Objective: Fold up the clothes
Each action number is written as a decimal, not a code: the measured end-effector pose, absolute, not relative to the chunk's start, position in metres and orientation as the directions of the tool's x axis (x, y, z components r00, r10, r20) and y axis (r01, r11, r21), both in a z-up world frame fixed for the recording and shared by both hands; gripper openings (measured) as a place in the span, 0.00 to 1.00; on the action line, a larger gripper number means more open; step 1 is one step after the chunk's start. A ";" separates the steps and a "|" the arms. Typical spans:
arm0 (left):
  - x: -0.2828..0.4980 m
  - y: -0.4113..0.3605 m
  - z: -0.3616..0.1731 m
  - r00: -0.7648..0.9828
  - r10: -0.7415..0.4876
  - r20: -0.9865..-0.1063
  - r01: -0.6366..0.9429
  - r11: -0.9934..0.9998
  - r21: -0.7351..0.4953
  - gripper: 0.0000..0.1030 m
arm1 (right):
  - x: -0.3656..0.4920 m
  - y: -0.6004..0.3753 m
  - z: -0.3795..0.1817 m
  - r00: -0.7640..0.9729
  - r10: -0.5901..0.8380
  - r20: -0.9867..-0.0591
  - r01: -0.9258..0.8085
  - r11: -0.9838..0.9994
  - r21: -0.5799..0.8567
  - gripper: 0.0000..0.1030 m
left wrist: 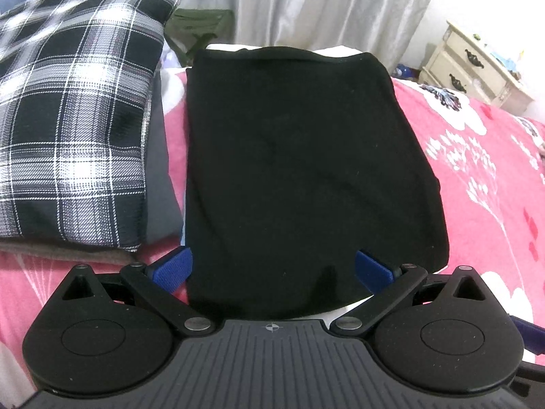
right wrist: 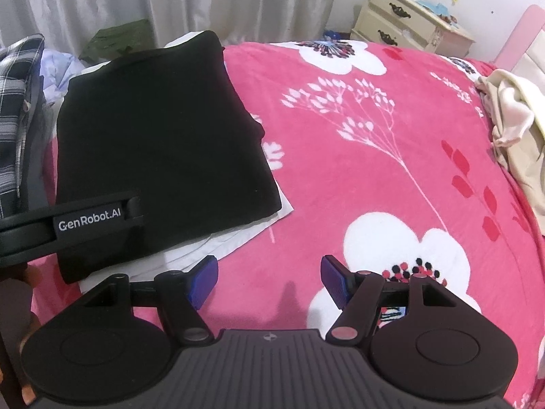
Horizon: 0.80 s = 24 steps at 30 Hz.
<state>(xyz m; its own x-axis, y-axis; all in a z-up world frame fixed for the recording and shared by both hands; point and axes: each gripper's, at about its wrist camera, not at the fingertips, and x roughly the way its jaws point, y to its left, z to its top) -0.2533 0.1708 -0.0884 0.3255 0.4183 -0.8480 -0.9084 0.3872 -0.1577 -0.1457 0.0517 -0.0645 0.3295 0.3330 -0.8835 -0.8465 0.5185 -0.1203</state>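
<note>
A folded black garment (left wrist: 306,170) lies flat on the pink bed, on top of a white piece (right wrist: 231,238) that sticks out at its near corner. My left gripper (left wrist: 272,267) hovers over the garment's near edge. Its blue pads (left wrist: 172,267) are spread wide, with the fabric lying loose between them. In the right wrist view the black garment (right wrist: 163,143) is at the left, and the left tool's labelled black housing (right wrist: 88,221) crosses its near edge. My right gripper (right wrist: 270,281) stands open over bare blanket, to the right of the garment, with nothing between its fingers.
A folded plaid garment (left wrist: 75,119) on a grey piece lies left of the black one. The pink floral blanket (right wrist: 374,170) spreads to the right, with a crumpled cream cloth (right wrist: 511,129) at its far right edge. Behind the bed are a cream nightstand (right wrist: 408,17), a green bag (right wrist: 119,39) and curtains.
</note>
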 end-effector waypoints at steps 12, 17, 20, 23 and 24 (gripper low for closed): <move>-0.253 0.170 -0.085 0.330 0.426 -0.842 -0.907 0.389 -0.158 0.99 | -0.147 0.051 -0.061 0.343 0.339 -0.876 -0.846 0.516 -0.131 0.67; -0.254 0.171 -0.084 0.337 0.426 -0.840 -0.905 0.392 -0.164 0.99 | -0.152 0.050 -0.062 0.365 0.332 -0.870 -0.837 0.527 -0.151 0.67; -0.255 0.172 -0.083 0.340 0.427 -0.838 -0.903 0.397 -0.164 0.99 | -0.155 0.045 -0.061 0.396 0.315 -0.862 -0.812 0.558 -0.170 0.68; -0.256 0.171 -0.083 0.342 0.431 -0.835 -0.902 0.399 -0.164 0.99 | -0.155 0.036 -0.055 0.397 0.316 -0.862 -0.802 0.576 -0.159 0.68; -0.256 0.170 -0.082 0.342 0.432 -0.834 -0.902 0.400 -0.163 0.99 | -0.154 0.033 -0.052 0.400 0.317 -0.860 -0.801 0.577 -0.160 0.68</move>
